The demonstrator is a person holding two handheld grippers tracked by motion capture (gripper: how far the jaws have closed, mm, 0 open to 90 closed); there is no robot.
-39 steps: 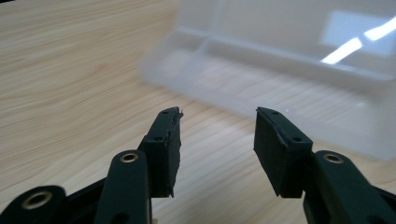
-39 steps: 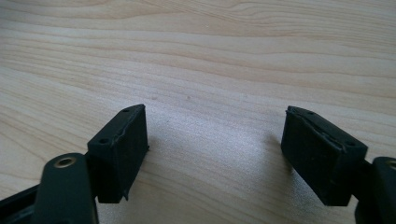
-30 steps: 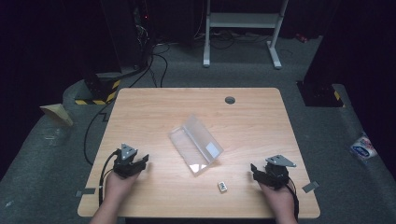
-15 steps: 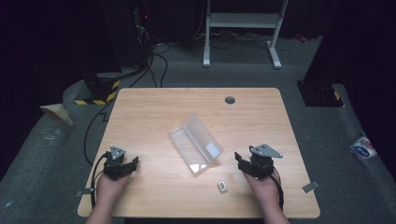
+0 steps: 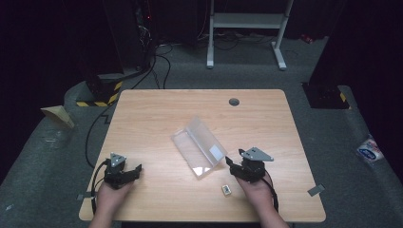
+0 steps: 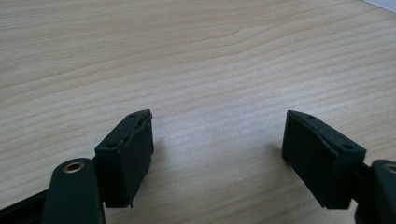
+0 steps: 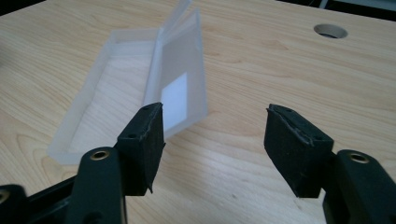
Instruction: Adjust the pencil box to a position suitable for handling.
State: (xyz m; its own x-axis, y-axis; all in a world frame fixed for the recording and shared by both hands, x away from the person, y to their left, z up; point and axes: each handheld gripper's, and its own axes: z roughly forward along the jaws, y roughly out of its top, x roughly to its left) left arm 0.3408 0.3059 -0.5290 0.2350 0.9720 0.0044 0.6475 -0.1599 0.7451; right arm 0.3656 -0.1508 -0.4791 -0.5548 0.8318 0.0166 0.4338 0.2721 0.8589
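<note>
A clear plastic box (image 5: 197,147) lies open in the middle of the wooden table (image 5: 157,109), its lid tilted up with a white label on it. A small pale item (image 5: 226,189) rests near the front edge, just left of the right hand. My right gripper (image 5: 231,165) sits just right of the box's near end. Its jaws have just been closing, and nothing is between them; the box (image 7: 140,79) lies ahead and to the left of the right gripper (image 7: 215,116). My left gripper (image 5: 136,169) is at the front left. Its jaws have just been opening over bare wood, as the left gripper view shows (image 6: 219,123).
A round cable hole (image 5: 234,101) sits near the table's far edge. Cables trail from both grippers off the front edge. On the floor behind stand a white frame (image 5: 247,28) and a yellow-black striped base (image 5: 102,95).
The right hand has moved left toward the box's near end. The left hand has shifted left and slightly toward the front edge, and its jaws stand wider.
</note>
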